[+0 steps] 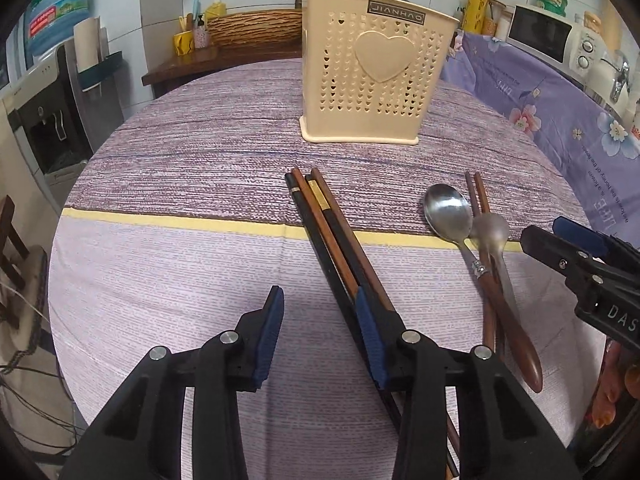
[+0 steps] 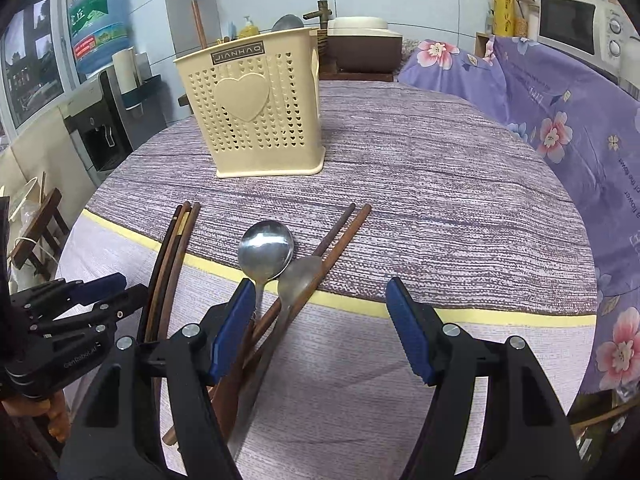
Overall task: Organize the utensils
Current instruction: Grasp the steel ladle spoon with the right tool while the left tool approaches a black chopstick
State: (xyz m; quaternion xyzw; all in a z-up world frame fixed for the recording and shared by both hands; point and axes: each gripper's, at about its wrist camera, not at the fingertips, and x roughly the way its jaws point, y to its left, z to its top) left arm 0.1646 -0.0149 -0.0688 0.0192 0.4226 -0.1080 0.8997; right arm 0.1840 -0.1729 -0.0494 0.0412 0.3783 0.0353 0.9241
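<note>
A cream perforated utensil holder with a heart on its front stands upright at the far side of the table. A bundle of dark and brown chopsticks lies on the cloth and runs under the right finger of my left gripper. That gripper is open, with only cloth between its pads. To the right lie a shiny metal spoon, a dull spoon and a brown chopstick pair. My right gripper is open low over their handles, its left finger beside them.
A purple striped cloth with a yellow band covers the round table. Floral purple fabric rises along the right side, with a microwave behind it. A water dispenser and a wooden chair stand to the left.
</note>
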